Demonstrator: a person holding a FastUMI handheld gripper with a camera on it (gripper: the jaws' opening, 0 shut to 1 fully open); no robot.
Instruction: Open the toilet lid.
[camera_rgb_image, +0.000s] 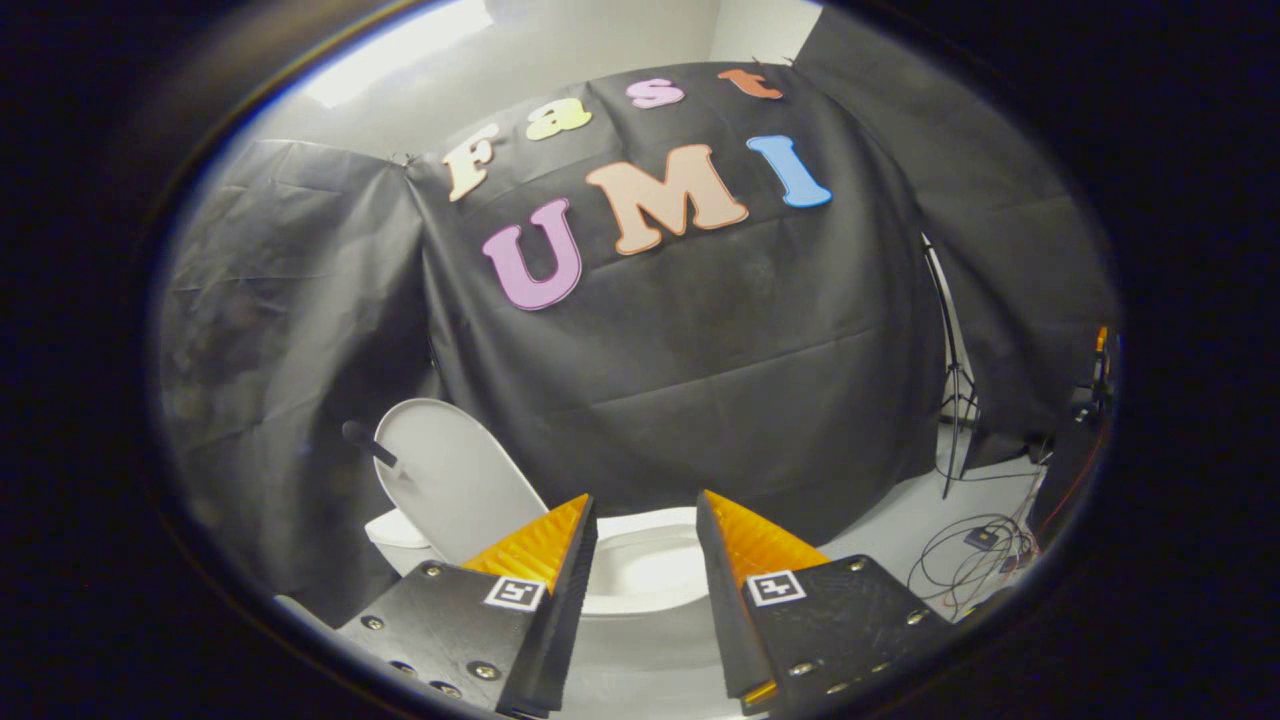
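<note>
The toilet lid (450, 480) stands raised, leaning back toward the black cloth wall (700, 380) beyond and to the left of the left finger. The bowl and seat rim (645, 570) lie exposed just ahead of the fingers and partly between them. The hand-held gripper (645, 520) is spread wide with nothing between its fingers, and neither finger touches the lid or the seat.

Judgement: the lid appears fully up, so the task looks complete or nearly so. What remains is a clean withdrawal. The gripper is best drawn straight back, away from the bowl, with the fingers left apart so that the left finger does not catch the lid's edge and tip it forward. Whether the lid rests firmly against its backing cannot be told. Loose cables (975, 560) lie on the floor (900, 520) to the right, near a light stand (955, 400); the person should avoid stepping there.
</note>
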